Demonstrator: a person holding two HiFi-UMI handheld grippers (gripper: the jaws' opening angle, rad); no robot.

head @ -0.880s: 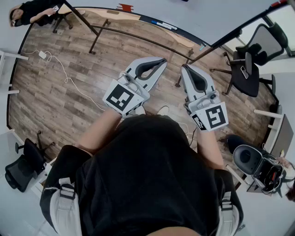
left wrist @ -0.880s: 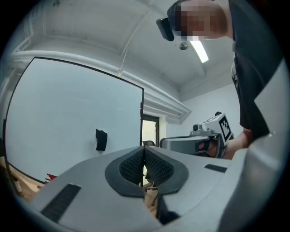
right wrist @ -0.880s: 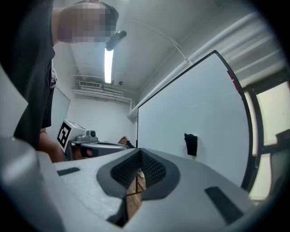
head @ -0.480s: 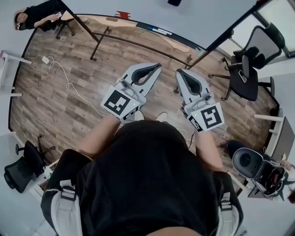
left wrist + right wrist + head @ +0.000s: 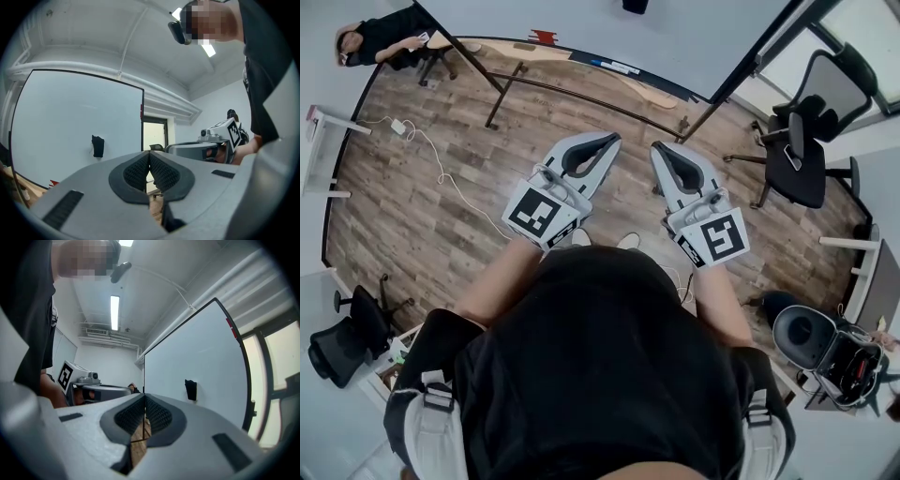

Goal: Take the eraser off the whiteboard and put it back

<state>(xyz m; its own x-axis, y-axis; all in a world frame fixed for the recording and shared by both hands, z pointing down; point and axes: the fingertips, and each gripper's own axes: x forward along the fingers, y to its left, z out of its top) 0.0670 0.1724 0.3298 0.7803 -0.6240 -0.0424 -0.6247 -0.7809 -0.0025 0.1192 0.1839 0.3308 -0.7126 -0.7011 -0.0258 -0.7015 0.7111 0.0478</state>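
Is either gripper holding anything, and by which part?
Nothing held. Left gripper and right gripper are shut, empty; the eraser hangs on the whiteboard.

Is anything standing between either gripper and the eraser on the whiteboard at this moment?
Nothing visible does. The eraser sits on the whiteboard in plain sight beyond the right gripper, whose jaws are together and empty; only open air lies between. The left gripper, jaws also together, has the same clear line to it.

Head view steeply down from overhead; both gripper views level, facing the same whiteboard (image 5: 70, 122) from well off.
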